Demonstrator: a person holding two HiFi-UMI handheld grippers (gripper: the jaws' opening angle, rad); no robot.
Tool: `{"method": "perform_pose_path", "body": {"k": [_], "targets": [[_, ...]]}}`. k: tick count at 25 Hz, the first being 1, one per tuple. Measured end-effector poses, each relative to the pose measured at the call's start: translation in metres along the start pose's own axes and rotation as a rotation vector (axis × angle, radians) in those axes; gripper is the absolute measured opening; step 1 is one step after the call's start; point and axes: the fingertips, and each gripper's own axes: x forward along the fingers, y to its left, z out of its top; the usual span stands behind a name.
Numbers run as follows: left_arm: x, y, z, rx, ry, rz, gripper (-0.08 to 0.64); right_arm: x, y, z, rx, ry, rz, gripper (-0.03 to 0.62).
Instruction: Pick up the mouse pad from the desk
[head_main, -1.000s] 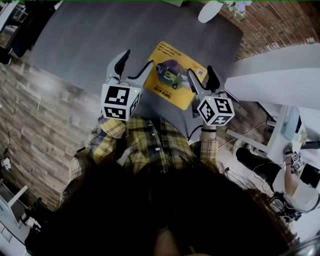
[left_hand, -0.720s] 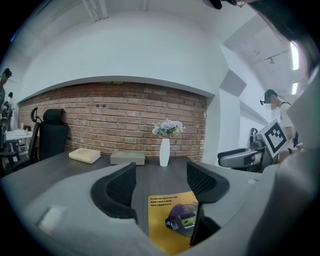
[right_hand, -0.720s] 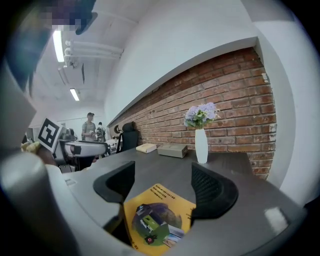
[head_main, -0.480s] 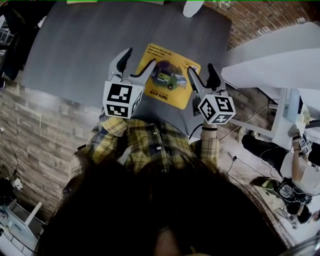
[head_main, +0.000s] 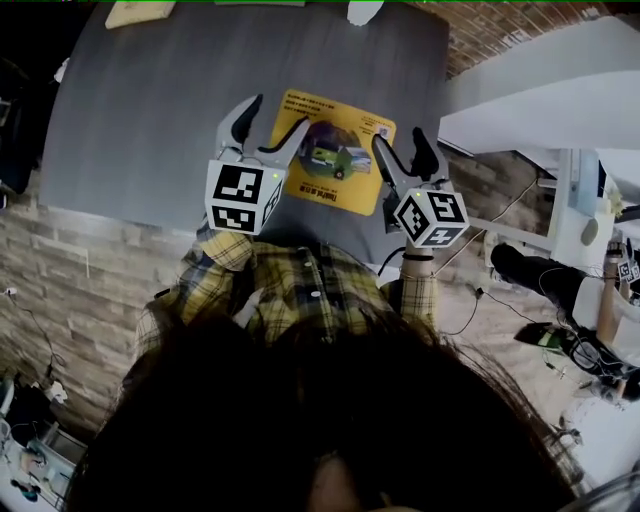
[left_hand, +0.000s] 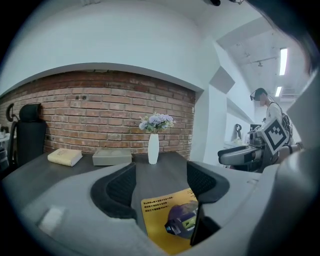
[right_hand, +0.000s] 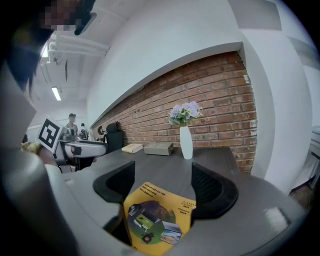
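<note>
A yellow mouse pad with a printed picture lies flat on the dark grey desk, near its front right corner. My left gripper hovers open over the pad's left edge, nothing between its jaws. My right gripper hovers open at the pad's right edge, also holding nothing. In the left gripper view the mouse pad shows between the jaws of the left gripper, lower right. In the right gripper view the mouse pad lies between and below the jaws of the right gripper.
A white vase with flowers stands at the desk's far edge by the brick wall. A book and a flat grey box lie at the far left. A white desk adjoins on the right. Other people are nearby.
The head view has shifted, so desk and pad sit slightly further left and up in the picture. Both grippers stay open in nearly the same place over the pad's edges.
</note>
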Motion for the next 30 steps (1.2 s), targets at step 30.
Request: {"method": "perform_pose_path", "body": {"k": [30], "targets": [[0.047,0.008,-0.074,0.009,0.205,-0.05,0.314,0.023,-0.023,-0.063,0.154,0.128,-0.025,0.331]]}}
